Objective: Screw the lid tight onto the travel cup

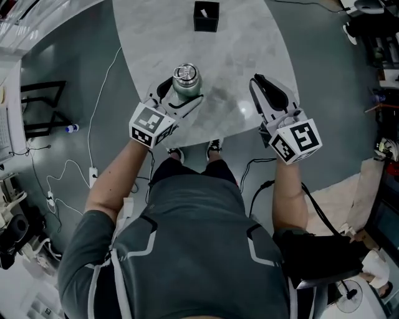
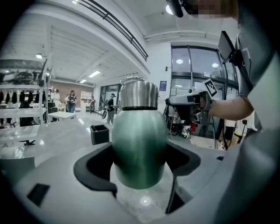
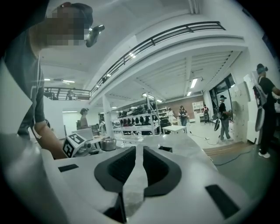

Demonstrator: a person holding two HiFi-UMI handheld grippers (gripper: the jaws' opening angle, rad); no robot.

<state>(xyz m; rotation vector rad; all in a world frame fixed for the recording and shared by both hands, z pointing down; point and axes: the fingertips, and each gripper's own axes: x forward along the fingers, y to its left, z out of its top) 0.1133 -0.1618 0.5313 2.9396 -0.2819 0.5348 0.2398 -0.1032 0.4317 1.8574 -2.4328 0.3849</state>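
Steel catches our eye first: a rounded green metal travel cup (image 1: 187, 93) stands upright over the near edge of the pale marble-patterned table (image 1: 249, 37), with its brushed silver screw lid (image 1: 185, 75) sitting on top. We see the left gripper (image 1: 182, 95) grasping the cup's body, its black pads pressed against both sides below the lid. Whether the cup's base touches the table, we cannot tell. The right gripper (image 1: 260, 84) is held over the table's right side, well apart from the cup. Its jaws are clenched almost together, and we find nothing between them. At the far side of the table sits a small black open-topped square box (image 1: 206, 17).
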